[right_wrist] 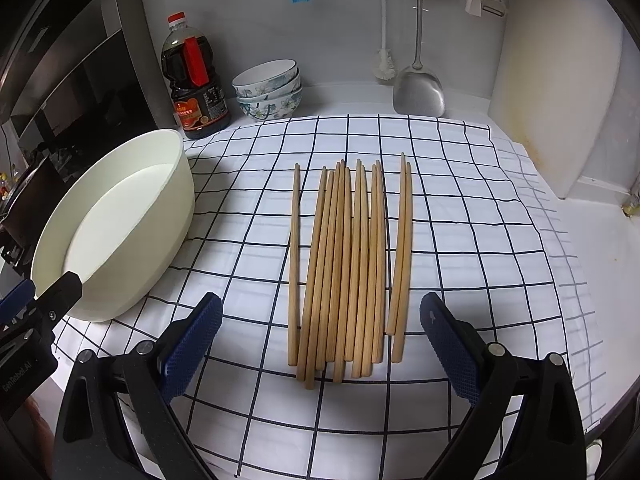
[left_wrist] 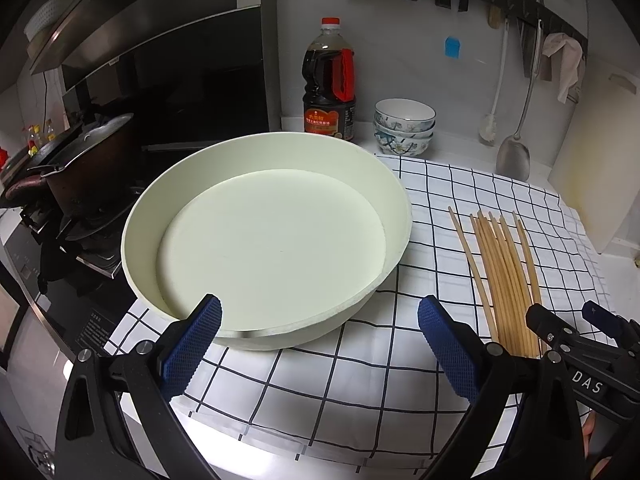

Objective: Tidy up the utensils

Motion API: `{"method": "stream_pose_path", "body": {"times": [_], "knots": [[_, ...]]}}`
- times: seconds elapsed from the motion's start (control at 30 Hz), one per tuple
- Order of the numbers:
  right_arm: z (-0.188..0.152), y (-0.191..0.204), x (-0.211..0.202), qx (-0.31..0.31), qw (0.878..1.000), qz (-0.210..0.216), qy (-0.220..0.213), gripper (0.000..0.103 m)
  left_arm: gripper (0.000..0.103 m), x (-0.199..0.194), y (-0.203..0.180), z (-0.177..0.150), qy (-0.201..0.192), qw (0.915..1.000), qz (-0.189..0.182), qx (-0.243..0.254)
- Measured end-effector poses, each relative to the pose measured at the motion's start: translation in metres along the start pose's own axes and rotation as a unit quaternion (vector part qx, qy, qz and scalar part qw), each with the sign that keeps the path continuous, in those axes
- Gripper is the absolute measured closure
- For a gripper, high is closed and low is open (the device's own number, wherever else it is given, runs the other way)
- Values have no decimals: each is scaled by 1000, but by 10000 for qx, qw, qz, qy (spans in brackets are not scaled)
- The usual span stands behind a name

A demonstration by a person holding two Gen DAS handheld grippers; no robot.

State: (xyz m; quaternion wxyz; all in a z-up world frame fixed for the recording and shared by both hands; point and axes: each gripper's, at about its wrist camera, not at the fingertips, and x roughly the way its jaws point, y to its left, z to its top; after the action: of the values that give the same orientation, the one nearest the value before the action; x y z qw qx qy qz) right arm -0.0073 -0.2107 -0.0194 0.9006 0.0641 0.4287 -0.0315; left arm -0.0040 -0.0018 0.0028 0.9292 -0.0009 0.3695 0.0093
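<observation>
My left hand-held gripper (left_wrist: 320, 344) was spread wide and held nothing, its left pad at the near rim of the cream pan (left_wrist: 224, 320), which filled the frame's middle. My right hand-held gripper (right_wrist: 322, 344) gaped wide too, empty, just short of the wooden chopsticks (right_wrist: 348, 272) lying side by side at centre frame on the checked cloth (right_wrist: 480, 240).

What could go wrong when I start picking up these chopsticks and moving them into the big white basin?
The wooden chopsticks lie packed side by side, some overlapping, so the open right claw may pinch several at once or roll the neighbours apart. They rest on a loose checkered cloth that could bunch up under the fingertips. The white basin sits near the counter's stove-side edge, with the open left claw at its rim; a bump might shove it.
</observation>
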Motion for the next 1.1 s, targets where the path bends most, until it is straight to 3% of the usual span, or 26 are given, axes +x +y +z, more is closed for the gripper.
{"method": "stream_pose_path", "body": {"times": [1.1], "knots": [[1,1,-8,-65,9998,5,-206,8,6,-8,2,-7,-25,10000,-29,-66]]}}
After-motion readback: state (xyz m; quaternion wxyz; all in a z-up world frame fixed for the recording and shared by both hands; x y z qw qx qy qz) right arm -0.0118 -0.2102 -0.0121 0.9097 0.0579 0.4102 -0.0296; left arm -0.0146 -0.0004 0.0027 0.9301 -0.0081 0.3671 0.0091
